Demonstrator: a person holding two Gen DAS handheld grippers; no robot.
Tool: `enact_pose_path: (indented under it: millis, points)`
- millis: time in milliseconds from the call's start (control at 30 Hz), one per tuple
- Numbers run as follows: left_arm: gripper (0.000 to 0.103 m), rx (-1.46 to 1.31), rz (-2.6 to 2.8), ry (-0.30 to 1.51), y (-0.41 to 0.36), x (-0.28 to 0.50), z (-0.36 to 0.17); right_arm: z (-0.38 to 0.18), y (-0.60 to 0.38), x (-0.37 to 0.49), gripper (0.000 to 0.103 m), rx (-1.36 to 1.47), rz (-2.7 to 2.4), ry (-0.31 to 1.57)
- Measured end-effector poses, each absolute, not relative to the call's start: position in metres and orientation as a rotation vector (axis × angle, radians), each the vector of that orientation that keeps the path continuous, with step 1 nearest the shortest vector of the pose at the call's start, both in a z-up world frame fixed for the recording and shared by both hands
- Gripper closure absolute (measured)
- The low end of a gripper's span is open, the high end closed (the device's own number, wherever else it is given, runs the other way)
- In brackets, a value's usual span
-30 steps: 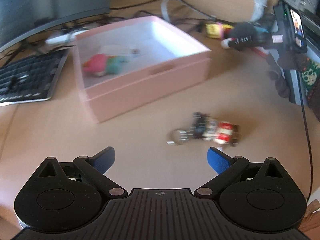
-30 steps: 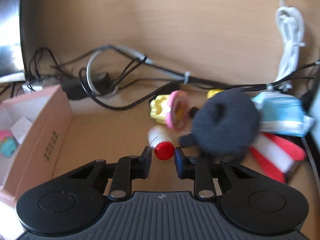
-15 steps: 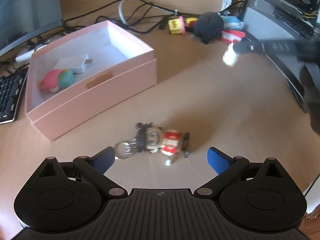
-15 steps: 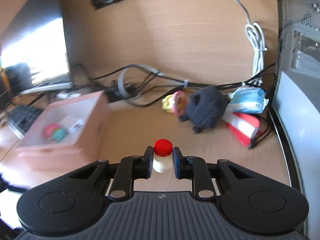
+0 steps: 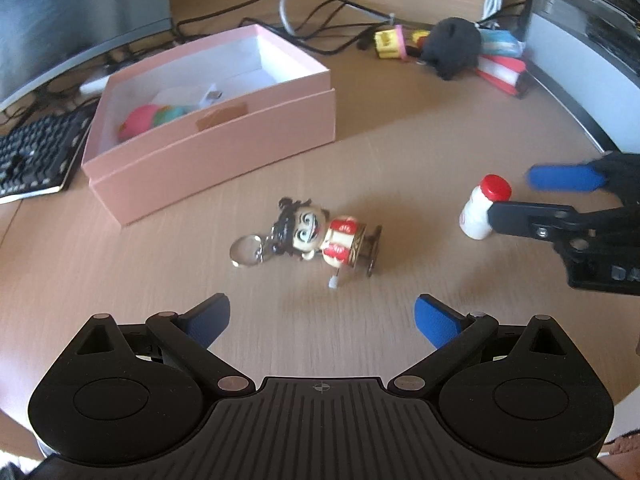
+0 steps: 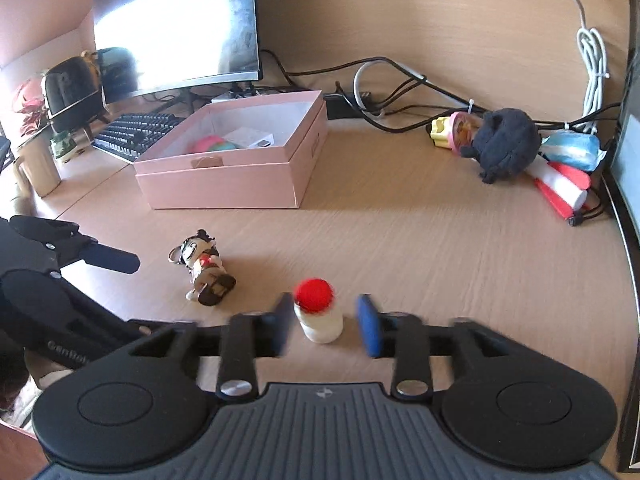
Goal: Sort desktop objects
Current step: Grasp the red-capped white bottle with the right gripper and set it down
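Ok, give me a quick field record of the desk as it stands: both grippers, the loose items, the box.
right gripper: jaws opening, small red-capped bottle upright between them on the desk
left gripper: open, empty, facing the figurine keychain
figurine keychain: lying on its side
pink box: open; holds a pink-and-green toy and a white item

Office or home-office workstation: a wood-grain desk [image 6: 420, 232] carried a wide monitor [image 6: 176, 28] at 11 o'clock, a black keyboard [image 6: 132, 136] just in front of it, and a computer tower [image 5: 588, 44] at 2 o'clock; tangled black cables [image 6: 392, 92] and a coiled white cable [image 6: 594, 72] ran along the back panel at 12 to 1 o'clock; a mug [image 6: 34, 168] stood at 9 o'clock
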State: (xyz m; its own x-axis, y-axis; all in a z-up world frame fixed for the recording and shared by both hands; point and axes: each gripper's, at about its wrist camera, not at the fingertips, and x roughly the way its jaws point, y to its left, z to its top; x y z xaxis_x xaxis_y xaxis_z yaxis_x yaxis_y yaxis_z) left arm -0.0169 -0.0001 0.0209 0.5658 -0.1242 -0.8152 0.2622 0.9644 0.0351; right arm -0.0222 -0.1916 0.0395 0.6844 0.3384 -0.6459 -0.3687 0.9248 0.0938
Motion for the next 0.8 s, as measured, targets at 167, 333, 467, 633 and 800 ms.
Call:
enact_pose_path:
  millis: [167,333,467,633,800]
  points:
    - [0.002,0.120,-0.248,0.920,0.000,-0.015,0.019,0.041,-0.204,-0.032,0.030,-0.031,0.355,0.674]
    - [0.002,0.180,-0.211,0.854,-0.006,-0.009,0.018,0.033,-0.214,-0.043,0.025,-0.019,0.325,0.691]
    - [0.002,0.215,-0.162,0.837,0.004,-0.006,0.016,0.028,-0.216,-0.048,0.021,-0.045,0.324,0.694]
    - [0.002,0.219,-0.050,0.814,0.028,-0.006,0.019,0.024,-0.212,-0.051,0.019,-0.062,0.334,0.701]
    - [0.002,0.196,-0.145,0.820,0.038,-0.012,0.025,0.021,-0.205,-0.050,0.018,-0.064,0.364,0.708]
